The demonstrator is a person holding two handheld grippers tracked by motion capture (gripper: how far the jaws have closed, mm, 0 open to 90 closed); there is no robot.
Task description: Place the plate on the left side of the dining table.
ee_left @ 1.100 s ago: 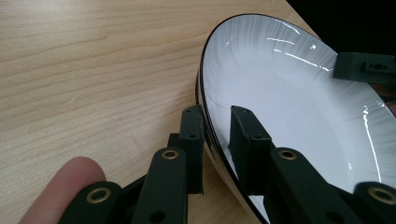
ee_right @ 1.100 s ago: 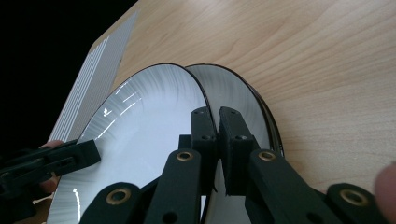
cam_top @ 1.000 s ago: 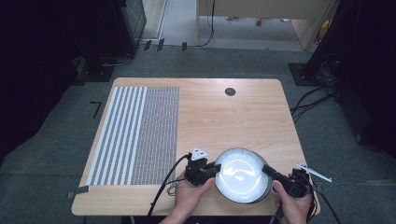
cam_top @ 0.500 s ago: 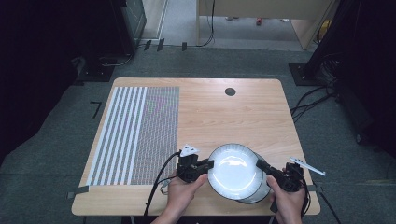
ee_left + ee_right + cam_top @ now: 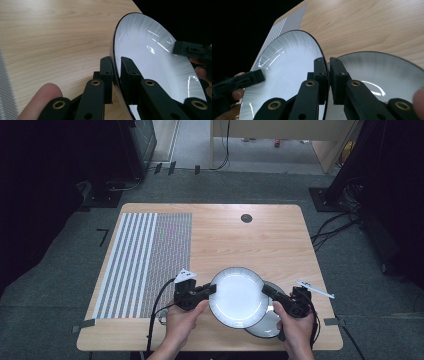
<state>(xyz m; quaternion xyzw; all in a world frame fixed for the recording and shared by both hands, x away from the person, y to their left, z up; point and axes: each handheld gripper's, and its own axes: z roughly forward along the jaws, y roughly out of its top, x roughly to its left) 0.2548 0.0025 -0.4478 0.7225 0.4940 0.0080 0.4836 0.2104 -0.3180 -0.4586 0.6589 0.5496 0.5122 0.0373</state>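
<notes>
**White plate held at both rims above a second plate**

White round plate with a thin dark rim (image 5: 237, 296) sits near the front edge of the light wooden table (image 5: 260, 240), held between the two grippers. The left gripper (image 5: 207, 291) grips it at its left rim: in the left gripper view the two black jaws are nearly closed, with the plate's edge (image 5: 113, 53) pinched between them. The right gripper (image 5: 267, 291) has the opposite rim, and in the right gripper view its jaws are likewise drawn together on the plate's edge (image 5: 320, 53).

A second white plate (image 5: 270, 322) lies under the first and to its right, partly covered by it; in the right gripper view its glossy bowl (image 5: 382, 72) shows just beyond the jaws. The held plate looks lifted off this lower one, though how far apart they are cannot be told.

The person's left hand (image 5: 181, 320) and right hand (image 5: 295, 330) come in from the bottom of the high view. A mat of grey and white stripes (image 5: 145, 260) covers the left part of the table, well apart from the plates. A small dark round hole (image 5: 246, 218) sits near the far edge.
</notes>
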